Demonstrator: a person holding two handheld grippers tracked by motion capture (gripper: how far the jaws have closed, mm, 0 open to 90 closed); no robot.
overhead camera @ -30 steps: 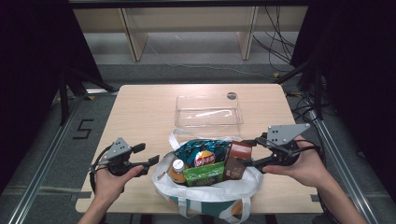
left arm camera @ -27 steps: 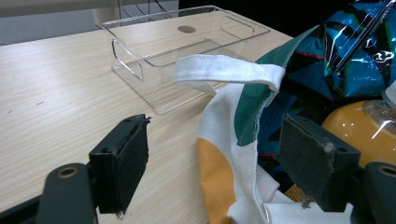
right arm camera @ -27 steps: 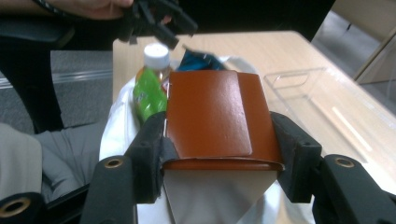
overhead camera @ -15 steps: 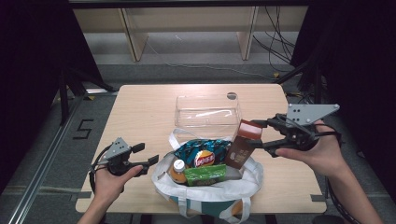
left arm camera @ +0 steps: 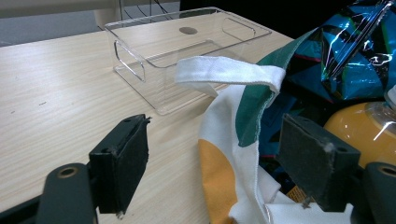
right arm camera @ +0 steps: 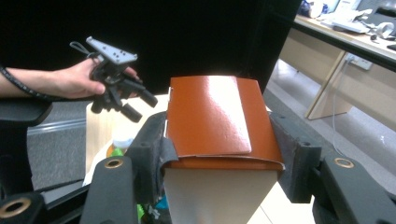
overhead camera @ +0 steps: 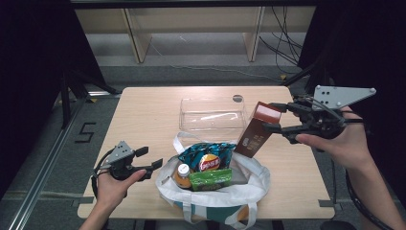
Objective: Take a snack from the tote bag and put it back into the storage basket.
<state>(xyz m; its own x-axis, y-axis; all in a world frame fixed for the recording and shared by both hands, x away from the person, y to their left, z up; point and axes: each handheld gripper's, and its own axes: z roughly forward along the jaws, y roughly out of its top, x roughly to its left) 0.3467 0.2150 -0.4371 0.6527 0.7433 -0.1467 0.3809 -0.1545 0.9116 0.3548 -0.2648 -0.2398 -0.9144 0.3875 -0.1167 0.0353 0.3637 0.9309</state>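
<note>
Right gripper (overhead camera: pixel 276 118) pinching brown carton (overhead camera: pixel 255 130) near its top, carton tilted, lifted above right edge of tote bag (overhead camera: pixel 225 194), probably clear of it. Left gripper (overhead camera: pixel 152 158) jaws spread, empty, just left of bag. Clear tray (overhead camera: pixel 212 113) behind bag.

Brown carton (overhead camera: pixel 257 129) with glossy orange-brown top, tilted, lifted above white tote bag (overhead camera: pixel 218 194), clamped near top between right gripper (overhead camera: pixel 273 118) pads.

A clear plastic tray (overhead camera: pixel 212 113) sits at the table's (overhead camera: pixel 143 115) centre; wooden shelving (overhead camera: pixel 191 28) spans the frame's top.
</note>
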